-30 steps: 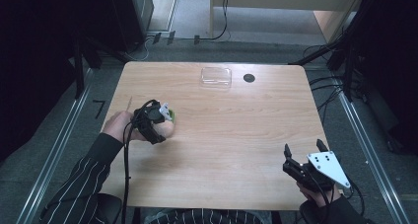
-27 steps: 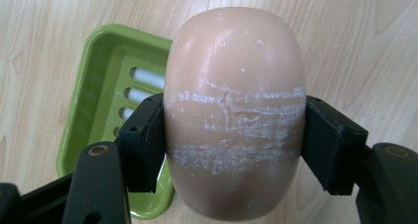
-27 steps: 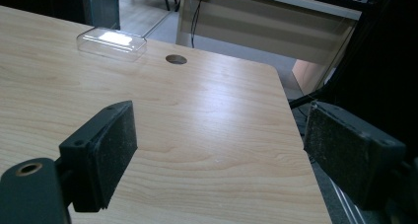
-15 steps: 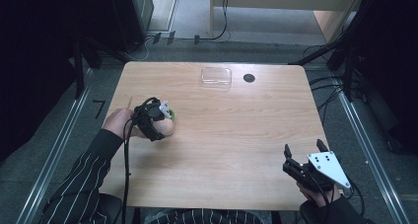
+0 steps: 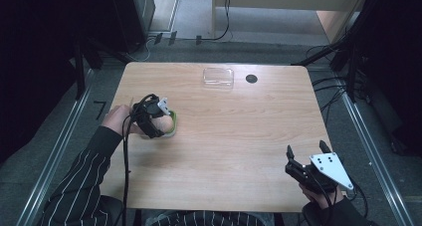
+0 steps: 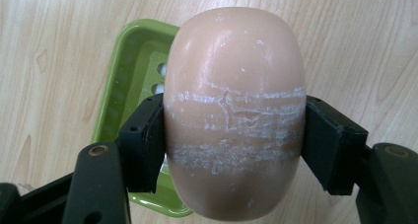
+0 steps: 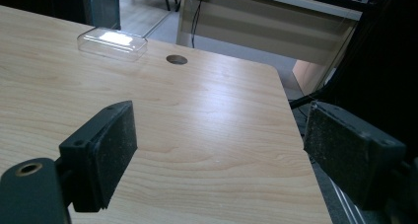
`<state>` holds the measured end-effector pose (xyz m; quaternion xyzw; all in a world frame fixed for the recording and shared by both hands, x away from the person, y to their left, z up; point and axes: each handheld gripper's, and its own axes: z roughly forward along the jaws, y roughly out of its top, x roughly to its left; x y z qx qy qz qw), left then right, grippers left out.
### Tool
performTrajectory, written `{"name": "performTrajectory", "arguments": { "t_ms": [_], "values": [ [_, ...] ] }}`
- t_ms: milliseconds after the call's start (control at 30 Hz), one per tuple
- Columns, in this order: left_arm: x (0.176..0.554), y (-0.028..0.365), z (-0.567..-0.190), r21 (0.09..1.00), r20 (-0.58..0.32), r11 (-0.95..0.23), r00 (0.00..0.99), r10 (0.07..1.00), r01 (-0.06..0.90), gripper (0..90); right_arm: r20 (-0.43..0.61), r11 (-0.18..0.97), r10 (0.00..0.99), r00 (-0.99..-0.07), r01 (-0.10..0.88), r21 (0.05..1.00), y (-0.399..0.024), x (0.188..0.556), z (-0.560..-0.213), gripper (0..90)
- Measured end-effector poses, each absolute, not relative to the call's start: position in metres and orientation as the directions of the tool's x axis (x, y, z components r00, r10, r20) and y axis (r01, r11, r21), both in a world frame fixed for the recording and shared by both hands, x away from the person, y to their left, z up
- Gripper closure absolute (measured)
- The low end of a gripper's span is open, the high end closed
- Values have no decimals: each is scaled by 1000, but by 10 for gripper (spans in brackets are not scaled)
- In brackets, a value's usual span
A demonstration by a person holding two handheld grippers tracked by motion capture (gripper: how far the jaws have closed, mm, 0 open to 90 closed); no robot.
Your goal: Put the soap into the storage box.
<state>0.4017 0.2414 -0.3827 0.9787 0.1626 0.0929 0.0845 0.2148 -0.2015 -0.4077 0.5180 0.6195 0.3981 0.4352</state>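
Note:
A peach-coloured oval bar of soap [image 6: 234, 110], scuffed with white marks, is clamped between the jaws of my left gripper [image 6: 231, 135], which is shut on it. Just under and behind the soap lies a green soap dish [image 6: 130, 76] with drain holes, on the wooden table. In the high view the left gripper [image 5: 158, 117] hovers over the green dish [image 5: 172, 128] at the table's left side. My right gripper [image 5: 307, 157] rests at the front right corner, open and holding nothing; its two pads [image 7: 116, 145] stand wide apart.
A clear plastic lid [image 5: 218, 76] lies near the table's far edge, with a dark cable hole [image 5: 251, 78] just right of it; both appear in the right gripper view, lid [image 7: 112, 42] and hole [image 7: 176, 59]. The table's right edge [image 7: 300, 150] is close to the right gripper.
The left gripper with the soap has shifted very slightly over the dish. The right gripper has stayed put.

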Motion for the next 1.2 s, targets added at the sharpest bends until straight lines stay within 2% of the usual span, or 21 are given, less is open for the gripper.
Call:
{"name": "performTrajectory", "arguments": {
  "t_ms": [800, 1200],
  "values": [
    [419, 247, -382, 193, 163, -940, 935, 315, 282, 337, -132, 152, 988, -86, 294, 944, -202, 215, -408, 136],
    [433, 252, -393, 166, 168, -950, 942, 291, 264, 337, -132, 152, 988, -86, 297, 943, -201, 216, -408, 136]
  ]
}}
